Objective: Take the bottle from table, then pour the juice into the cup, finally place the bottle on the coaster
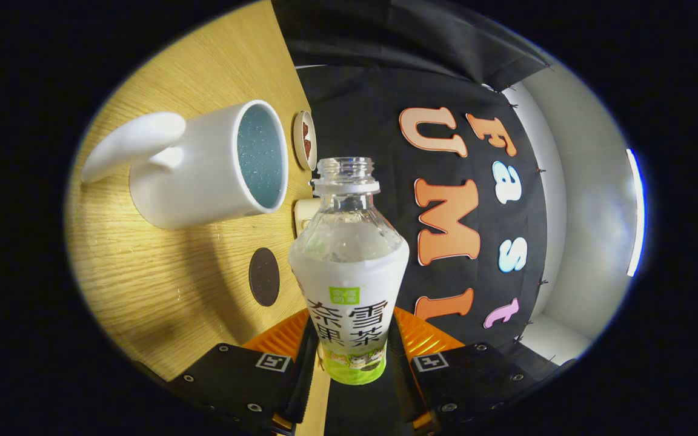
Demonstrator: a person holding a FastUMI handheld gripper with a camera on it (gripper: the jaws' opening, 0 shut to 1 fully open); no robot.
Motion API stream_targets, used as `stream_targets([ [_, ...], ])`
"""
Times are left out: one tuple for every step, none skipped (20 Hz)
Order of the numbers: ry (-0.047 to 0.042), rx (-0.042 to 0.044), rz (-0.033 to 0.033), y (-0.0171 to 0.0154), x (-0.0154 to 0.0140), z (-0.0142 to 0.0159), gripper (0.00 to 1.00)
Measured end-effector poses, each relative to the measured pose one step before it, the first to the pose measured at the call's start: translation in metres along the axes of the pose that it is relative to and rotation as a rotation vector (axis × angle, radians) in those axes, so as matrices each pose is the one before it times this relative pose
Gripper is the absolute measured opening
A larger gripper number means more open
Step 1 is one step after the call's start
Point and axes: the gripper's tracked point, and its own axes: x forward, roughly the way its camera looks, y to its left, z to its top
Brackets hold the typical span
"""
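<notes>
A hand-held gripper (349, 357) is clasping an uncapped bottle (349, 266) by its lower body, the jaws closed in on either side of the label so that both fingers are pressing against it. The whole scene is appearing rolled onto its side, which suggests the bottle is being tipped well over toward the white cup (203, 166) that is standing on the wooden surface (143, 290). The bottle's open mouth is sitting just beside the cup's rim, close to it but not plainly over the opening.

Judging from this, the first step is looking complete: the bottle is off the surface and riding in the grip. The pour is appearing to be under way or about to begin. No stream is showing between mouth and cup, and whether any juice is lying in the cup's speckled blue interior is too hard to tell. The clear upper part of the bottle is looking wet or partly filled, though the level is not readable.

Still to come is the last step. A dark round coaster (264, 277) is lying bare on the surface between the cup and the fingers, waiting for the bottle. A small round dish (305, 140) is sitting beyond the cup, near the booth's wall.
</notes>
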Motion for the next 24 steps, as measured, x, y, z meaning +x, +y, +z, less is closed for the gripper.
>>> stream_targets([
  [0.00156, -0.01757, -0.00167, 0.00174, 0.00114, -0.00022, 0.59],
  [-0.00069, -0.01340, 0.00784, 0.00371, 0.00112, -0.00151, 0.59],
  [0.00056, -0.00987, 0.00759, 0.00277, 0.00070, -0.00069, 0.59],
  [0.00014, -0.01112, 0.00228, 0.00085, 0.00064, -0.00004, 0.59],
  [-0.00051, -0.01597, -0.00635, -0.00095, 0.00031, -0.00024, 0.59],
  [-0.00424, -0.01904, -0.01150, -0.00186, -0.00064, 0.00062, 0.59],
  [-0.00321, -0.02353, -0.01400, -0.00243, 0.00047, 0.00091, 0.59],
  [-0.00260, -0.01826, -0.00676, -0.00159, 0.00092, -0.00026, 0.59],
  [-0.00200, -0.00909, 0.00095, -0.00062, 0.00035, 0.00017, 0.59],
  [0.00085, -0.00550, 0.00188, -0.00034, 0.00013, 0.00055, 0.59],
  [0.00259, -0.00435, -0.00006, -0.00048, -0.00037, 0.00009, 0.59],
  [0.00067, -0.00467, -0.00289, -0.00070, 0.00069, 0.00020, 0.59],
  [0.00062, -0.00654, -0.00246, -0.00099, -0.00054, 0.00009, 0.59],
  [-0.00085, -0.00441, -0.00381, -0.00089, 0.00054, -0.00020, 0.59],
  [-0.00103, -0.00483, -0.00398, -0.00055, 0.00071, 0.00001, 0.59],
  [-0.00092, -0.00294, -0.00271, -0.00027, 0.00022, 0.00031, 0.59],
  [-0.00077, -0.00317, -0.00364, -0.00072, 0.00147, -0.00058, 0.59],
  [-0.00007, -0.00335, -0.00248, -0.00110, 0.00124, 0.00014, 0.59],
  [-0.00009, -0.00447, -0.00274, -0.00096, 0.00038, -0.00016, 0.59],
  [-0.00090, -0.00388, -0.00083, -0.00051, 0.00083, 0.00022, 0.59],
  [0.00074, -0.00395, -0.00310, -0.00119, 0.00045, -0.00079, 0.59],
  [-0.00121, -0.00190, -0.00199, -0.00074, -0.00006, -0.00026, 0.59],
  [0.00013, -0.00254, -0.00261, -0.00018, 0.00087, -0.00018, 0.59],
  [-0.00042, -0.00385, -0.00050, -0.00024, -0.00001, -0.00014, 0.59],
])
